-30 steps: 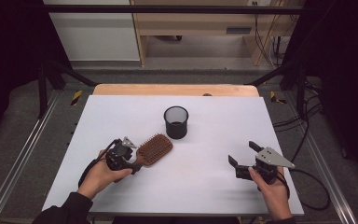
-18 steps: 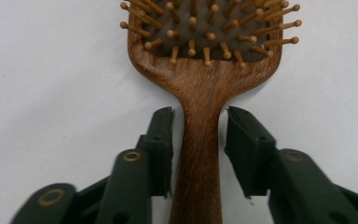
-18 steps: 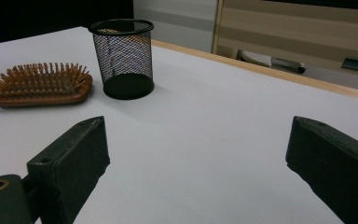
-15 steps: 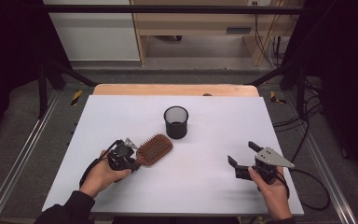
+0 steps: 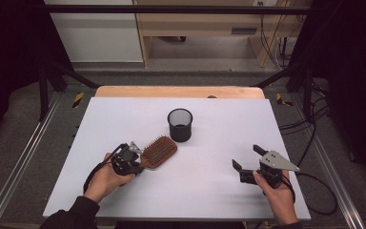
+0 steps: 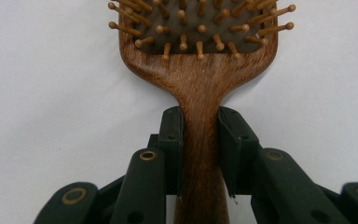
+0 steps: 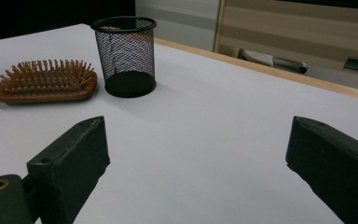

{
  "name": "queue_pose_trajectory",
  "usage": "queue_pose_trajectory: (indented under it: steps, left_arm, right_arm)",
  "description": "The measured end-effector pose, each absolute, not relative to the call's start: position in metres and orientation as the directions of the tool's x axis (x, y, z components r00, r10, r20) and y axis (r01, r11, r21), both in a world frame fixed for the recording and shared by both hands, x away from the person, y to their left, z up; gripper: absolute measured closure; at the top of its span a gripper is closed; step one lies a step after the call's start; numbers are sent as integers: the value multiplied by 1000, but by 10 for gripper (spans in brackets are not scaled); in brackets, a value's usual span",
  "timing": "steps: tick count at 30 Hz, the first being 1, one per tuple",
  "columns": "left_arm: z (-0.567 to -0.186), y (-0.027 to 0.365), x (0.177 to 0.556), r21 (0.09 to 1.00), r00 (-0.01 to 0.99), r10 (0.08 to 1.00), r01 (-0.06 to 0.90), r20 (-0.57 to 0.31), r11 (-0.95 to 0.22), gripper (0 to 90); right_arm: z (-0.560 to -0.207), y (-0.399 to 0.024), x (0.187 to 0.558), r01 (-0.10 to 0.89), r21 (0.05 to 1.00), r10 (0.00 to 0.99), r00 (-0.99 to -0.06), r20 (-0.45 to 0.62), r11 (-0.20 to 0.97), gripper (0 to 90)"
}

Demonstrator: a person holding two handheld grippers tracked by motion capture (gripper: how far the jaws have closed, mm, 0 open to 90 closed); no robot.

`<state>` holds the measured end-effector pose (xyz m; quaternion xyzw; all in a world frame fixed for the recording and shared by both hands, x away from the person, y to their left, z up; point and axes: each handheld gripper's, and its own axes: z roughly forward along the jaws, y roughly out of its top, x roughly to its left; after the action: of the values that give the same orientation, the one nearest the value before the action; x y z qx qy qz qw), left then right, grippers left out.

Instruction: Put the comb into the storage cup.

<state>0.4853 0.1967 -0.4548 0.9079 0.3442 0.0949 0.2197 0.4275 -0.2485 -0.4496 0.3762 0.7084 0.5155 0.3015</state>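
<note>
A wooden hairbrush (image 5: pixel 159 151) lies bristles-up on the white table, left of centre. Its handle points toward my left gripper (image 5: pixel 139 160). In the left gripper view the handle (image 6: pixel 200 93) runs between the two black pads (image 6: pixel 172 140). The jaws have just been closing, and both pads now press on the handle's sides. My right gripper (image 5: pixel 246 157) rests low over the table at the front right. Its jaws stand wide apart with nothing between them (image 7: pixel 196 135). The right gripper view has the hairbrush (image 7: pixel 42 84) farther off at the left.
A black mesh cup (image 5: pixel 179 125) stands upright just beyond the brush head, also seen as the mesh cup (image 7: pixel 126 56) beside the brush. The white table top (image 5: pixel 219 200) has a wooden strip (image 5: pixel 178 91) along its far edge. Cables (image 5: pixel 314 191) trail off the right side.
The left gripper's jaws have narrowed onto the brush handle. Both hands, the brush and the cup stay where they were.
</note>
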Motion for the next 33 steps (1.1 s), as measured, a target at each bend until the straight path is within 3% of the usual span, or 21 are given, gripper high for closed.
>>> queue_pose_trajectory:
  steps: [7,11,13,15,33]
  left_arm:
    - [-458,202,477,536,738,673,552,42,-639,721]
    - [-446,207,472,625,718,696,539,9,-564,724]
    - [-444,201,470,595,728,682,516,75,-616,724]
    - [-446,200,473,589,727,686,539,37,-602,724]
    - [-452,210,474,447,748,664,590,11,-673,721]
  right_arm:
    - [-450,-248,428,222,957,843,-536,-39,186,61]
    - [-450,-248,428,221,957,843,-536,-42,188,61]
    - [-450,-248,429,223,957,843,-536,-41,189,61]
    - [-451,-247,429,227,954,842,-537,-44,195,61]
    - [-450,-248,429,224,956,842,-537,-42,190,61]
